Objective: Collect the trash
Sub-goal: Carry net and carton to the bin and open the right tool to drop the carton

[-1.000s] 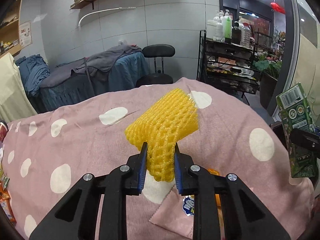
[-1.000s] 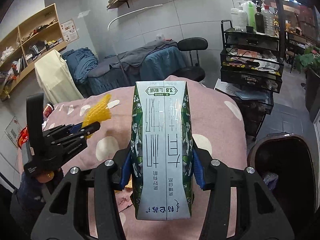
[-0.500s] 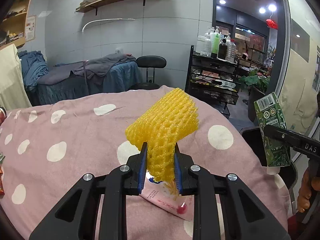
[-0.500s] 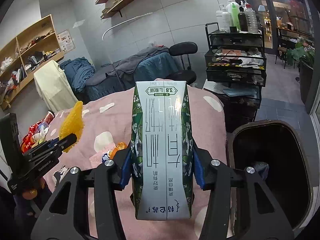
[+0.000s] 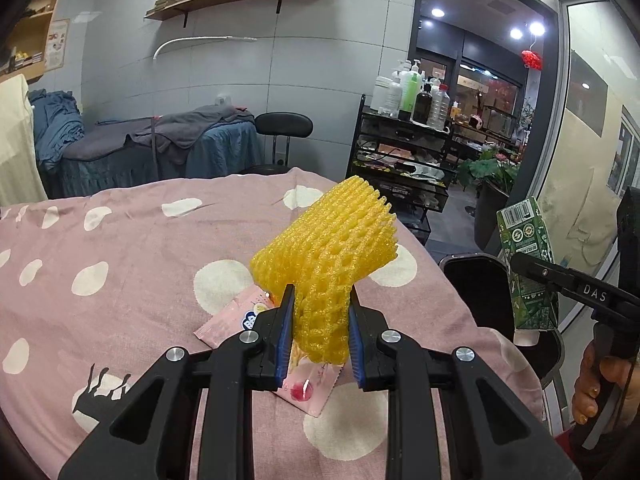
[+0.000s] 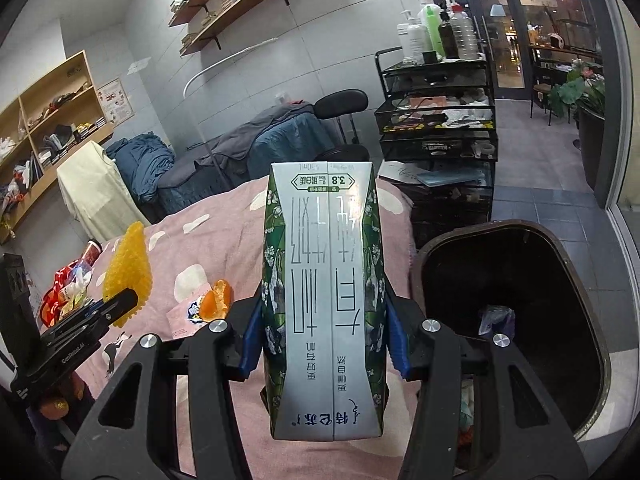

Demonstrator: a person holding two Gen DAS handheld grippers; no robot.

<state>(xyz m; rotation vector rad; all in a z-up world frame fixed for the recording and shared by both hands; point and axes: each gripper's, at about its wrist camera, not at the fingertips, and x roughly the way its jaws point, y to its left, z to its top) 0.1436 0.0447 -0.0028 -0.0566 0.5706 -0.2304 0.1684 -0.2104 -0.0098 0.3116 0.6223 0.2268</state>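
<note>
Right wrist view: right gripper [image 6: 324, 340] clamps milk carton [image 6: 324, 300] beside bin [image 6: 516, 320]; left gripper [image 5: 320, 336] pinches foam net [image 5: 328, 264]. Neither binned; wrapper [image 5: 308, 384], orange peel [image 6: 216, 300] remain on bed [image 5: 120, 264].

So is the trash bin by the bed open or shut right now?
Open. The trash bin shows no lid over its mouth, and its dark inside with scraps at the bottom is visible.

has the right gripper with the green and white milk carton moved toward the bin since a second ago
Yes. In the right wrist view the dark trash bin now shows far more of its opening beside the green and white milk carton, so the right gripper has moved toward it.
</note>
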